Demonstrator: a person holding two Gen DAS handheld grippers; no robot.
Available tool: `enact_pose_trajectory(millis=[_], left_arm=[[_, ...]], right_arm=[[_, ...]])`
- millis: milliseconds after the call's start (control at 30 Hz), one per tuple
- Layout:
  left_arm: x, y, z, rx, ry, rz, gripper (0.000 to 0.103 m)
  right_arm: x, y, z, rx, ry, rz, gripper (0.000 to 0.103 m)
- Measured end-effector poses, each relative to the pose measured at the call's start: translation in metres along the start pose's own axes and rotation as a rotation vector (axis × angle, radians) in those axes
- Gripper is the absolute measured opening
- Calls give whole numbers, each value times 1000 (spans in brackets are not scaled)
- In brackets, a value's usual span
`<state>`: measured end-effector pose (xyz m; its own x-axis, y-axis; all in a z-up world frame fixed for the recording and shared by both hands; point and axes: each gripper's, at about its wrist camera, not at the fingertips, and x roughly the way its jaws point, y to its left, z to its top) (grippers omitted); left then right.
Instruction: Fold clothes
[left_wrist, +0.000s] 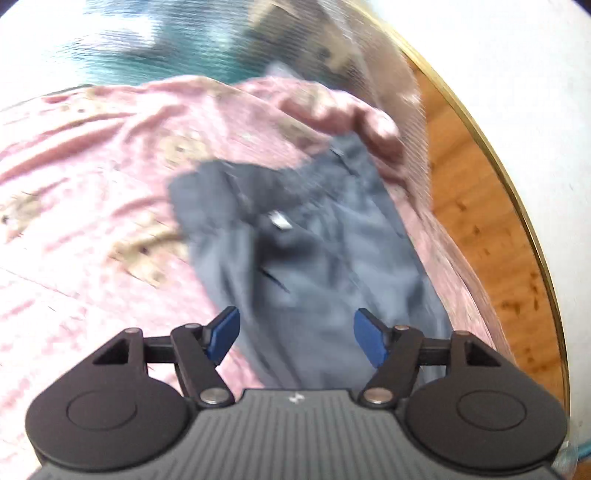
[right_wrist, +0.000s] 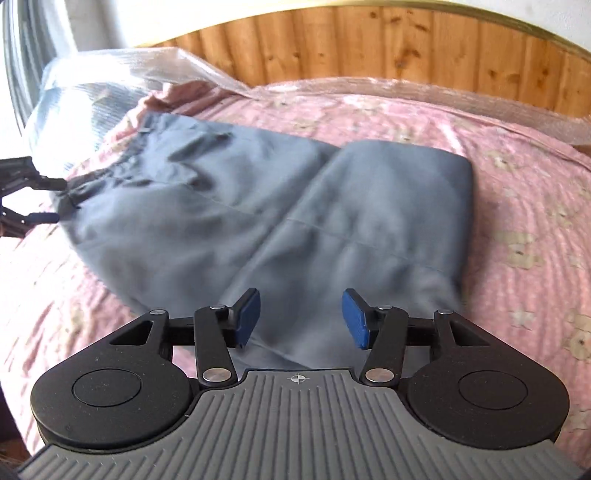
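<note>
From my feed it's a bed (right_wrist: 498, 206) with a pink patterned cover, a knotty wood headboard (right_wrist: 369, 48) trimmed in brass, crinkly clear plastic sheeting (right_wrist: 92, 99) along the edge, white wall (left_wrist: 498, 55) behind, bright daylight.

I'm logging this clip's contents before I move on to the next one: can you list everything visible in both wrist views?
trousers: one, grey, spread on the bed, one end folded over.
bedspread: one, pink with pale beige figures, covering the bed under the trousers.
plastic sheet: one, clear, crumpled along the head of the bed.
headboard: one, knotty brown wood with a gold rim, behind the bed.
wall: white, beyond the headboard.
left tongs: one, black with blue pads, open, over the trousers near their waistband end.
right tongs: one, black with blue pads, open, over the trousers' near edge.
</note>
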<state>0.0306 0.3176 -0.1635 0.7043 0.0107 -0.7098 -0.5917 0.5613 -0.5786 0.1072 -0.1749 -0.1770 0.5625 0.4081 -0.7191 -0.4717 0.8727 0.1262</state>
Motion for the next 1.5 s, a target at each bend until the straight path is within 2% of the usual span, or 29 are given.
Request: enact_pose_trajectory(millis=[100, 133, 200, 267, 333, 367, 433, 467, 500, 533, 600, 733, 833, 867, 933, 1000, 1133, 1167, 1233, 1267, 1300, 1400, 1500], left_arm=[[6, 42, 41, -75, -26, 24, 69], [14, 49, 47, -91, -13, 11, 70], [30, 62, 59, -121, 10, -15, 71], [45, 68, 64, -142, 20, -40, 73], [57, 74, 63, -145, 18, -85, 75], [59, 76, 64, -139, 5, -110, 80], [64, 76, 65, -124, -8, -146, 79], [66, 77, 66, -117, -12, -169, 63], [68, 80, 66, -118, -13, -198, 37], [70, 81, 67, -113, -15, -221, 28], [64, 71, 69, -39, -29, -213, 14], [43, 25, 67, 196, -67, -217, 11], [27, -24, 51, 459, -93, -244, 10], [22, -38, 43, 536, -97, -258, 10], [15, -60, 26, 663, -99, -277, 10], [10, -78, 8, 768, -99, -290, 10], [12, -86, -15, 836, -77, -306, 10], [11, -86, -16, 836, -75, -316, 10], [10, -85, -18, 838, -70, -335, 10], [9, -85, -19, 838, -67, -345, 10], [8, -84, -19, 839, -65, -355, 10], [0, -88, -23, 862, -58, -411, 10], [-11, -102, -39, 942, -16, -501, 10]], right_arm=[[14, 31, 19, 5, -15, 8, 55], [23, 41, 27, 16, -14, 17, 57], [44, 62, 41, 23, 3, 32, 67], [69, 83, 52, 14, 40, 38, 71], [93, 102, 61, 2, 98, 29, 71], [103, 111, 64, 1, 128, 26, 71], [115, 124, 71, 20, 158, 28, 71], [119, 131, 77, 25, 165, 31, 71], [120, 138, 84, 27, 164, 33, 71], [122, 145, 95, 27, 162, 40, 71], [125, 158, 117, 25, 158, 56, 71], [136, 195, 180, -14, 121, 91, 77], [155, 228, 239, -50, 86, 140, 89], [165, 239, 258, -70, 95, 156, 96], [189, 262, 291, -121, 138, 188, 99], [220, 285, 313, -185, 230, 205, 99], [275, 325, 324, -330, 375, 148, 99], [287, 330, 322, -368, 401, 115, 96], [306, 336, 318, -427, 438, 58, 71], [312, 333, 316, -445, 447, 35, 33], [311, 325, 316, -433, 436, 40, 9], [277, 281, 321, -258, 337, 115, 6], [224, 209, 309, -8, 225, 156, 5]])
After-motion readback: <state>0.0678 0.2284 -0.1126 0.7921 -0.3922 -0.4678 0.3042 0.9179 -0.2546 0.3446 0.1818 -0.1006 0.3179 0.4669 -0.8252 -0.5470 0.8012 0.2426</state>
